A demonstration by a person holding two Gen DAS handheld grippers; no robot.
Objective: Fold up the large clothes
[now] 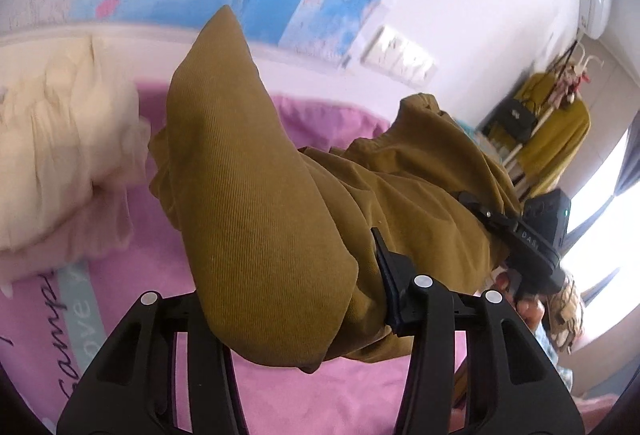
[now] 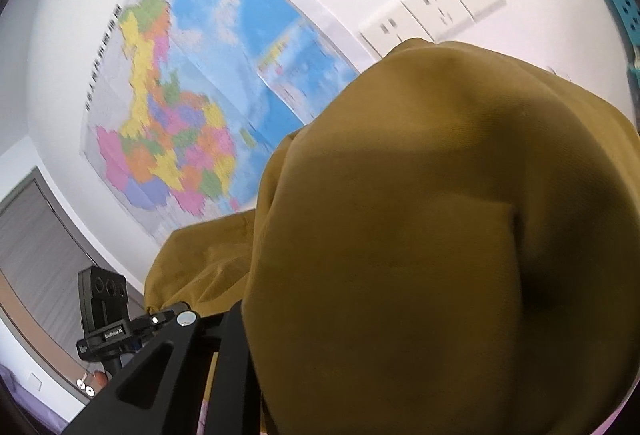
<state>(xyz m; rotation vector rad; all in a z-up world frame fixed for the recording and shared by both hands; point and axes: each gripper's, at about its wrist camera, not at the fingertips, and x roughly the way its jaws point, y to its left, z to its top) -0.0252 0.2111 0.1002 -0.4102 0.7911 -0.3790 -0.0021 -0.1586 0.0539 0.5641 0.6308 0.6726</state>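
Both grippers are up off the bed and the mustard corduroy garment (image 1: 256, 203) hangs between them, bunched and clear of the pink bedsheet (image 1: 152, 275) along its near edge. The left gripper (image 1: 304, 299) is clamped on a thick fold of the cloth; you can see the black finger (image 1: 390, 275) pressed into the fabric, with the bulk rising ahead of the jaws toward the headboard side. Out to its right, the right gripper (image 1: 516, 231) bites the same garment, a hand (image 1: 524, 299) just visible beneath it. From the right wrist view the cloth (image 2: 440, 235) fills almost everything; the right gripper's (image 2: 256, 347) far finger is buried under it, so the pinch looks closed on fabric, though the contact itself is hidden. The left gripper (image 2: 116, 323) sits off to the side there, the garment's long axis running hand to hand and sagging in the middle. Both tools tip slightly downward. The cream pillow (image 1: 60, 155) lies at the bed's left edge, the wall map (image 2: 192, 107) behind. Next call, I'd say: spread apart to pull that span taut.
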